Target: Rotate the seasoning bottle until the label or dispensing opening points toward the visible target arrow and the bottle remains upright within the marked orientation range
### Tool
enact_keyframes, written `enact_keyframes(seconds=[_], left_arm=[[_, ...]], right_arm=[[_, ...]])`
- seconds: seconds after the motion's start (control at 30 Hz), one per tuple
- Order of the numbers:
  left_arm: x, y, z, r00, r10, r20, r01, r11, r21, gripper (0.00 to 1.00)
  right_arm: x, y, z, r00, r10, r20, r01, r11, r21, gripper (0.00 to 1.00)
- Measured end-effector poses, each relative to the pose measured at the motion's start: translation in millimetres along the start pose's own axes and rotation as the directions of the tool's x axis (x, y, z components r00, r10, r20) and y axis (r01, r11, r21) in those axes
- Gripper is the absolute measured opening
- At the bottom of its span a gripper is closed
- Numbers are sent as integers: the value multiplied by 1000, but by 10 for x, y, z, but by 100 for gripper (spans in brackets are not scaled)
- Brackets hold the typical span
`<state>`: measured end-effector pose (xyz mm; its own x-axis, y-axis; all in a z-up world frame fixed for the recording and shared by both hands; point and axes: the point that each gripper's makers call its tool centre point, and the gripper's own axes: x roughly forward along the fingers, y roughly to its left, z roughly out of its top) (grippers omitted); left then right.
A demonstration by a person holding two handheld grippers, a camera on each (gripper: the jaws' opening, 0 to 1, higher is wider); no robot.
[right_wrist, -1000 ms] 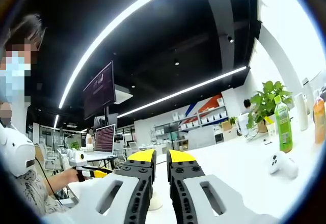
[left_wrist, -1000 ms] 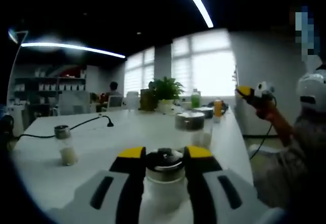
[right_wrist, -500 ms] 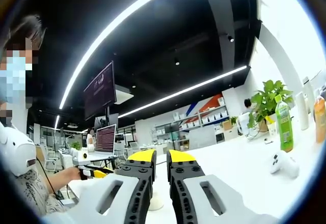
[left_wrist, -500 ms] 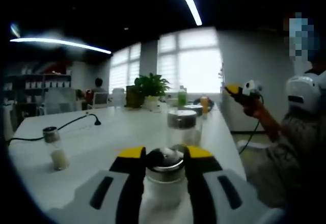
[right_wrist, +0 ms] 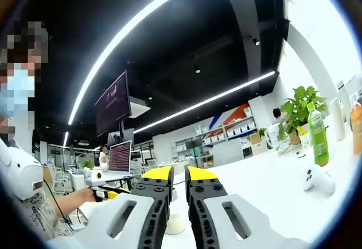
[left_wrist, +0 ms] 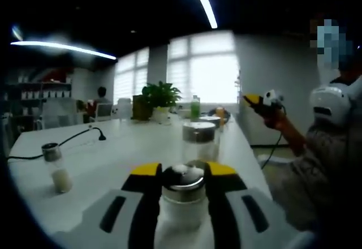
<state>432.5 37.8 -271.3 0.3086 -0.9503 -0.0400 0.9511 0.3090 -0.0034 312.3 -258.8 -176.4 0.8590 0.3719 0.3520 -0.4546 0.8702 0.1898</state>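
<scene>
Since the earlier frame the left gripper view has swung, the small shaker [left_wrist: 56, 167] sliding leftward. Left gripper [left_wrist: 182, 172] is clamped on the seasoning bottle [left_wrist: 182, 198] on the near table [left_wrist: 130, 147] — turn it slowly, axis upright. Right gripper [right_wrist: 179, 174]: jaws nearly together, empty.

A long white table [left_wrist: 130, 147] carries everything. A small shaker [left_wrist: 55, 167] with pale contents stands upright near one edge, and a black cable [left_wrist: 68, 142] runs across the top behind it. A bottle [left_wrist: 182, 195] with a metal cap stands upright at the near end, and a clear metal-lidded jar [left_wrist: 198, 141] stands farther along. At the far end sit a potted plant [left_wrist: 160, 99] and a green bottle [left_wrist: 195, 107]. In the right gripper view, a white controller [right_wrist: 318, 180] lies on the tabletop.
</scene>
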Motion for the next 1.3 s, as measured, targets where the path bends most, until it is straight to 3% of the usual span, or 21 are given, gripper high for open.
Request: enact_keyframes(seconds=[0.23,0.67,0.8,0.93,1.03,1.2,1.3], left_arm=[[7,-34,2,999,-37,12,37,999,-3,31],[18,-26,18,1000,1,-20,-2,1000,-8,35],[11,-7,56,1000,29,5,-29,999,-13,37],[-37,-44,222,995,31,92,-23,996,-86,39],[-87,-55,305,992,46,118,-34,994,-100,39],[-190,-1,423,977,132,168,-112,986,-125,37],[-254,42,427,969,184,166,-167,979,-114,37]], right_arm=[[-2,-3,-9,1000,-1,-2,1,1000,1,7],[-12,-44,-7,1000,-13,0,13,1000,1,7],[-11,-41,-7,1000,-11,-1,11,1000,-5,7],[-11,-48,-10,1000,-13,-3,13,1000,-6,7],[-8,-51,-15,1000,-13,-3,13,1000,-2,7],[0,-44,-19,1000,-11,-3,11,1000,-1,7],[3,-41,-24,1000,-10,-6,10,1000,-1,7]])
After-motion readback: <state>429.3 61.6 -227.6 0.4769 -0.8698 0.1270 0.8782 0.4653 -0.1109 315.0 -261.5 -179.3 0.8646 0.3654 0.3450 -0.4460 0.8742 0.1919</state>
